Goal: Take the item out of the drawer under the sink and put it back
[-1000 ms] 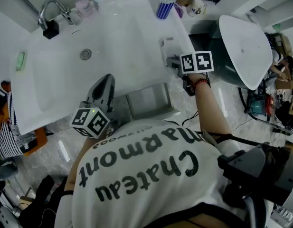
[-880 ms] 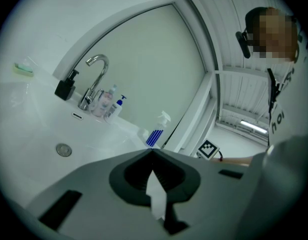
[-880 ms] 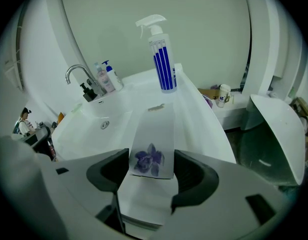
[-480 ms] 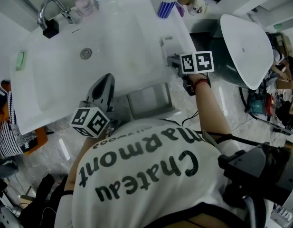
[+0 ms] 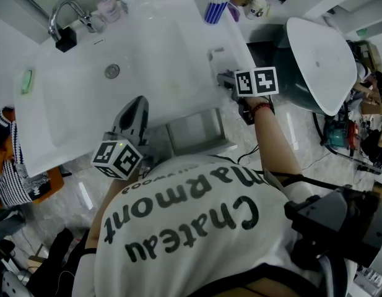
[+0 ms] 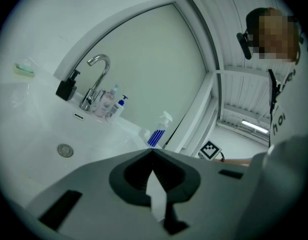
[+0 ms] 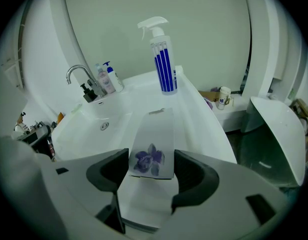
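Note:
The item is a flat white packet [image 7: 151,156] printed with a purple flower. My right gripper [image 7: 151,163] is shut on it and holds it over the right rim of the white sink [image 7: 94,129]. From the head view that gripper [image 5: 224,78] sits at the sink's right edge, the packet [image 5: 218,59] poking out past its tips. Below the sink's front edge the grey drawer [image 5: 194,132] stands pulled open; its inside looks bare. My left gripper [image 5: 135,107] hovers over the sink's front rim, left of the drawer. Its jaws [image 6: 153,154] are shut on nothing.
A chrome faucet [image 5: 64,11], pump bottles [image 5: 116,2] and a blue-striped spray bottle [image 5: 214,5] line the back of the sink. A green soap [image 5: 26,78] lies at the left rim. A white toilet lid [image 5: 321,54] stands to the right. Another person [image 5: 5,159] stands at the left.

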`<state>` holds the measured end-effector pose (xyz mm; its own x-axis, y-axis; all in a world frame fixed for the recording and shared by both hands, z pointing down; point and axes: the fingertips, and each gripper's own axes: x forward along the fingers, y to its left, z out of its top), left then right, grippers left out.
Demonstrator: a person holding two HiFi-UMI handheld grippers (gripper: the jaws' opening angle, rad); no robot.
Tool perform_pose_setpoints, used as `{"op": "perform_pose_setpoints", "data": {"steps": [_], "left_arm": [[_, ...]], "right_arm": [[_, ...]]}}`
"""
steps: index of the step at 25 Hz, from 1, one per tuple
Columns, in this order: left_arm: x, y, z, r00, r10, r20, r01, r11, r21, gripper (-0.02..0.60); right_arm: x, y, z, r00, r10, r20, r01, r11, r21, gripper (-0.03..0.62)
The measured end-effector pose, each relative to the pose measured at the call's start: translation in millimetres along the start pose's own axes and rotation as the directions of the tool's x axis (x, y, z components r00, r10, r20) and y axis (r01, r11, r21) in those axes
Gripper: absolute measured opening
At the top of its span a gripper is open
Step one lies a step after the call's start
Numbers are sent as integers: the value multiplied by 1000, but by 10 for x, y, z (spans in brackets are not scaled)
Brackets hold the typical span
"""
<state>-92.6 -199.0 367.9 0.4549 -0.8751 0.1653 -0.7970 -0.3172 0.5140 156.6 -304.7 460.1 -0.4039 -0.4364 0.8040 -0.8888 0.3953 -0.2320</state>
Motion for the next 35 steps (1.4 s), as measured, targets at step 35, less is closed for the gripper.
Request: {"op": "perform_pose_setpoints", "data": {"steps": [35], "left_arm": [[-226,17,-26,999,47,17,-47,999,7,8]], "right_arm": [[20,-1,6,998,52,28,-53,998,41,301]]}}
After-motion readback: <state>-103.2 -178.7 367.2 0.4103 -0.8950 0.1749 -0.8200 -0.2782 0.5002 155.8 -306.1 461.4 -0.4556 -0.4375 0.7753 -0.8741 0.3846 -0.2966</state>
